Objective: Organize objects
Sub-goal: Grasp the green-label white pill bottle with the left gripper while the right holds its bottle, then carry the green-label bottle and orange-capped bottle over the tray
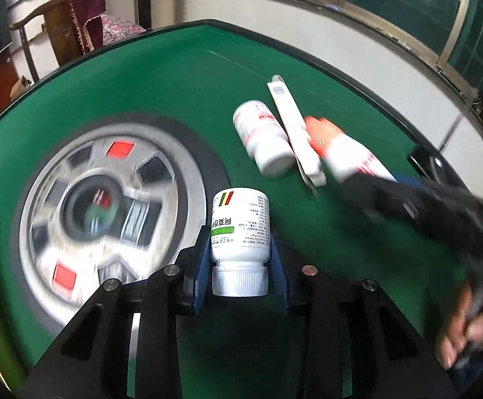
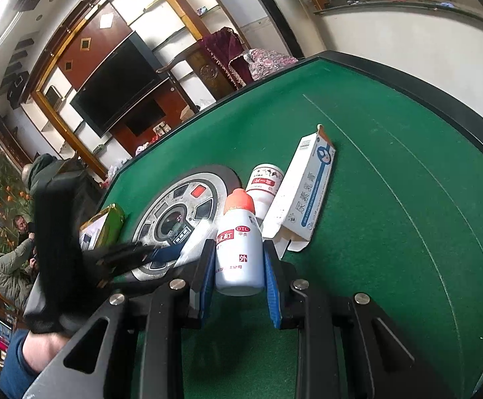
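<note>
My left gripper (image 1: pixel 240 237) is shut on a white bottle with a green label (image 1: pixel 241 212), its cap towards the camera, low over the green felt table (image 1: pixel 208 93). In the right wrist view the left gripper (image 2: pixel 161 252) shows as a blur at the left. My right gripper (image 2: pixel 239 249) is shut on a white bottle with an orange cap (image 2: pixel 238 232), held upright. From the left wrist the orange-capped bottle (image 1: pixel 341 146) appears blurred beside the other items. A white bottle with a red label (image 2: pixel 264 183) lies by an opened white and blue box (image 2: pixel 308 193).
A round silver hub with red squares (image 1: pixel 108 199) is set in the table's centre. A green box (image 2: pixel 108 222) stands at its far left side. A black object (image 1: pixel 424 163) rests at the table's right rim. A chair with maroon cloth (image 1: pixel 82 16) stands behind.
</note>
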`<state>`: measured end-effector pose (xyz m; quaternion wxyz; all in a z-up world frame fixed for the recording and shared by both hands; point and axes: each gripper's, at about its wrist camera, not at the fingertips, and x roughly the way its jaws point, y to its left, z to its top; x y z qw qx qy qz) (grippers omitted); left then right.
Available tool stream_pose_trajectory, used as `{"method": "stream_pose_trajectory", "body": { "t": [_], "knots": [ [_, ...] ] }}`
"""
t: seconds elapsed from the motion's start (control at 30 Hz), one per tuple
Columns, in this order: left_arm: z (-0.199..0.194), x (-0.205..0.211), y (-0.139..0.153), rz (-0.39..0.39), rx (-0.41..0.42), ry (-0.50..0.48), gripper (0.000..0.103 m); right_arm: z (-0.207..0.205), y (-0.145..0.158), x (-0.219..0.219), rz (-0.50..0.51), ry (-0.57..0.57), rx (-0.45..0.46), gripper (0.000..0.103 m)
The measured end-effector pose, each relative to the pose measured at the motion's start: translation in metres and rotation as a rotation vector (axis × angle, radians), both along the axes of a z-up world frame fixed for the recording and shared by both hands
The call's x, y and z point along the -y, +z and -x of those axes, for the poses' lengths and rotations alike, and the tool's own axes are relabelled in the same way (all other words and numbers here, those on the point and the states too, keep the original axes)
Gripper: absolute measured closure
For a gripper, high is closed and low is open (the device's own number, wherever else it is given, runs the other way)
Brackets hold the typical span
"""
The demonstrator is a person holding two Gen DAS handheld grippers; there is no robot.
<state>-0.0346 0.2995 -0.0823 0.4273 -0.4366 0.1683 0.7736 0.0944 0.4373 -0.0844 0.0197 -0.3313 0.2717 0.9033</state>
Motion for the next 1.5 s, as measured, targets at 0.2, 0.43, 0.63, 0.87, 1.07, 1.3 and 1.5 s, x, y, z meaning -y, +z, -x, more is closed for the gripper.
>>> {"method": "stream_pose_trajectory", "body": {
  "t": [0.2,0.43,0.63,0.87,1.07,1.3,1.5],
  "knots": [
    [-0.029,0.055,0.006,-0.023,-0.046,0.057,0.071,0.006,-0.002,0.017,-0.040,0.063,0.021,0.076],
    [-0.056,0.116,0.012,-0.054,-0.159,0.144,0.071,0.009,-0.002,0.044,-0.104,0.139,0.029,0.076],
    [-0.054,0.133,0.021,-0.062,-0.270,0.202,0.071,0.008,-0.002,0.066,-0.101,0.186,0.017,0.076],
    [-0.045,0.142,0.020,-0.056,-0.306,0.238,0.070,0.010,0.003,0.096,-0.101,0.214,-0.004,0.076],
    [-0.046,0.147,0.024,-0.060,-0.322,0.246,0.070,0.010,0.006,0.121,-0.092,0.216,-0.027,0.076],
    [-0.046,0.150,0.026,-0.058,-0.347,0.257,0.070,0.016,0.001,0.118,-0.097,0.215,-0.009,0.076],
    [-0.048,0.152,0.030,-0.063,-0.372,0.267,0.070,0.017,-0.002,0.124,-0.110,0.228,-0.004,0.076]
  ]
}}
